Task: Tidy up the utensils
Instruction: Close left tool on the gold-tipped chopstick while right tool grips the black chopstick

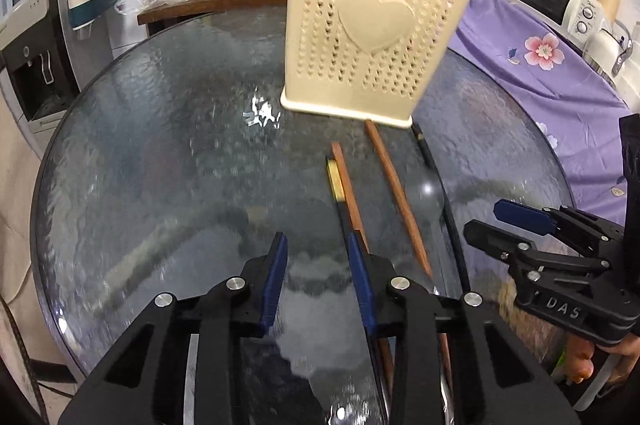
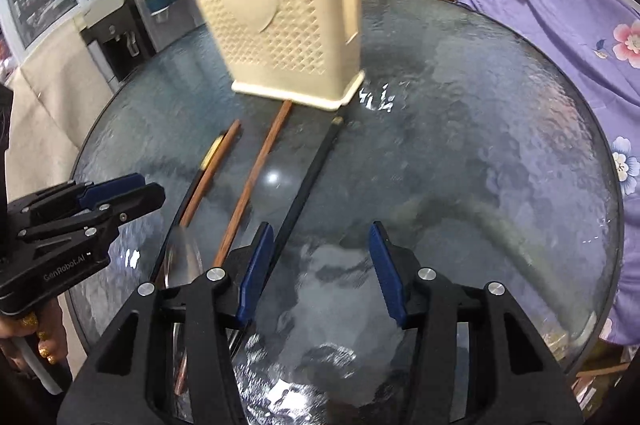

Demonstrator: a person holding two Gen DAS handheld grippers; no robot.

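The round glass bench [image 1: 160,129] carries a cream holder [image 1: 368,37] standing upright at its far side, with chopsticks [image 1: 394,193] and a dark spoon [image 1: 426,191] lying loose in front of it, their far ends close to its base. The left gripper [image 1: 318,281] hangs low over the nearest pair of sticks, jaws partly apart with nothing between them; its right finger [image 1: 360,281] overlaps a stick, so closing could pinch beside it or scatter the pair. The right gripper [image 2: 318,271] is likewise half open and empty, a black stick [image 2: 310,177] passing under its left finger. Slick glass may let sticks skid. A purple cloth [image 2: 560,37] drapes the bench's right edge, clear of the work.
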